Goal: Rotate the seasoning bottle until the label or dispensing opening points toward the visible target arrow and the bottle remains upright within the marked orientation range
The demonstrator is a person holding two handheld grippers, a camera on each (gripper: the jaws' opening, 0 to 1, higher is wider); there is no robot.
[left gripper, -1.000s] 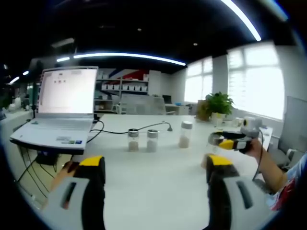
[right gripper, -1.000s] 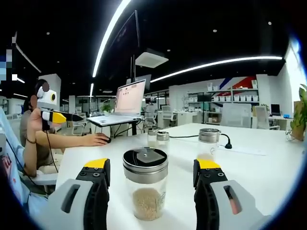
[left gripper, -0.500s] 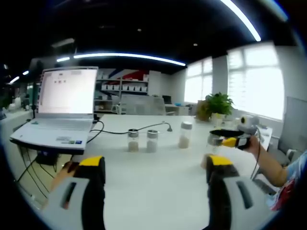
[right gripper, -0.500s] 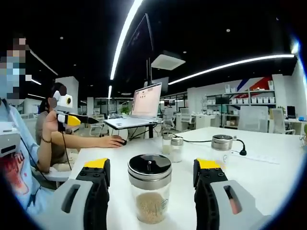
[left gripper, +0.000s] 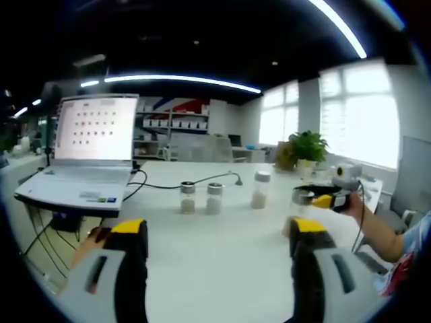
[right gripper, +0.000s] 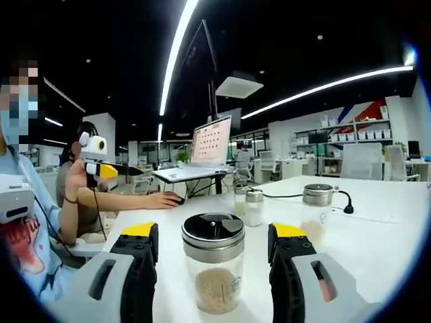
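A glass seasoning bottle with a steel-rimmed black lid and tan grains stands upright on the white table. My right gripper is open, one jaw on each side of the bottle with a gap on both sides. The left gripper view shows this bottle at the right with the right gripper around it. My left gripper is open over bare table, holding nothing. It appears at the left of the right gripper view, where the left gripper is held up in a hand.
Two small bottles and a taller one stand mid-table beside a black cable. An open laptop sits at the left. A hand rests on a mouse. A potted plant stands at the back.
The right gripper view has shifted slightly with the hand; the bottle stays between the jaws. The laptop screen now shows a grid of icons. My left gripper has not moved.
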